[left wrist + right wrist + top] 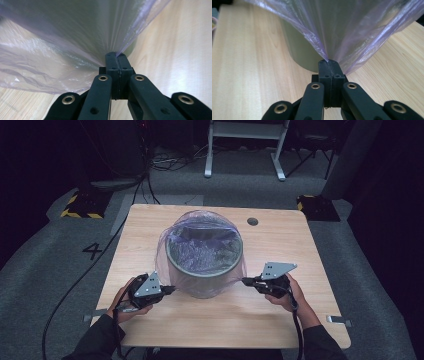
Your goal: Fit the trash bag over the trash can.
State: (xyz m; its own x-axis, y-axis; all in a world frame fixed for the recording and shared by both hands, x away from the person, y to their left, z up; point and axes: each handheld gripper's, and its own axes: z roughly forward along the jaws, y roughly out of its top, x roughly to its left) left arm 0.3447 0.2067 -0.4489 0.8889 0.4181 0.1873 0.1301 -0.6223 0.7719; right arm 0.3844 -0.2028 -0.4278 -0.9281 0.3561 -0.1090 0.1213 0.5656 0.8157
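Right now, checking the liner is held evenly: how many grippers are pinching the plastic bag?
2. The left gripper is shut on the plastic bag at the bin's left side; the right gripper is shut on it at the bin's right side.

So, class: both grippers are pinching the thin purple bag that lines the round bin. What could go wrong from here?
1. The film could tear: the left gripper and right gripper each clamp a small bunched pinch of the bag, and it fans out taut.
2. Uneven pulling could tip or slide the bin on the table.
3. The film could slip out of the jaws.
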